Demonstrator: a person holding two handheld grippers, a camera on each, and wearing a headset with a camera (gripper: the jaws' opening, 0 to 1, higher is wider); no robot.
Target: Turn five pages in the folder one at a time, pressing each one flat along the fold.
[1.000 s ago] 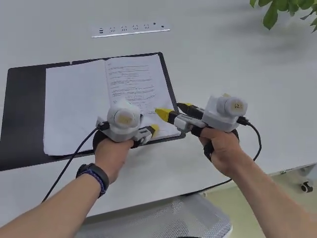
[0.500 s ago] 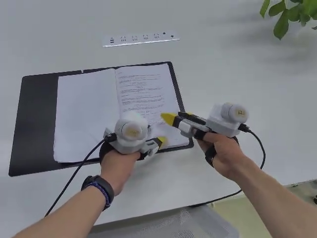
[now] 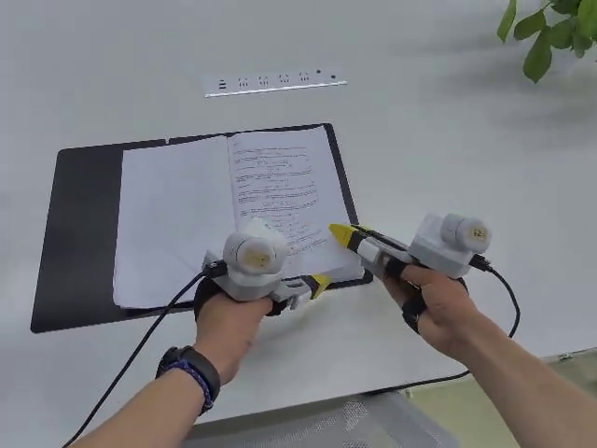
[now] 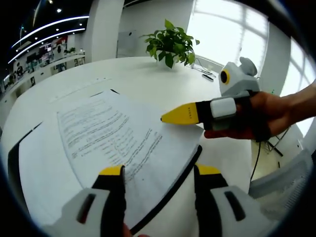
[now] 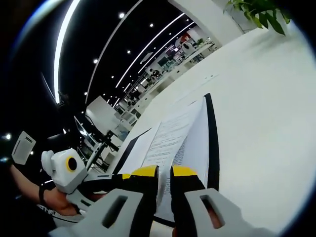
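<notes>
Two risks: right gripper [image 3: 341, 233], jaws closed at the page [image 3: 280, 187] edge, may catch several sheets; left gripper [image 4: 160, 170], jaws apart over the folder [image 3: 79, 233] corner, may crease paper.

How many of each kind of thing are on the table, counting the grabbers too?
grippers: 2, the left gripper and the right gripper
folder: 1
power strip: 1
plant: 1
total: 5
</notes>
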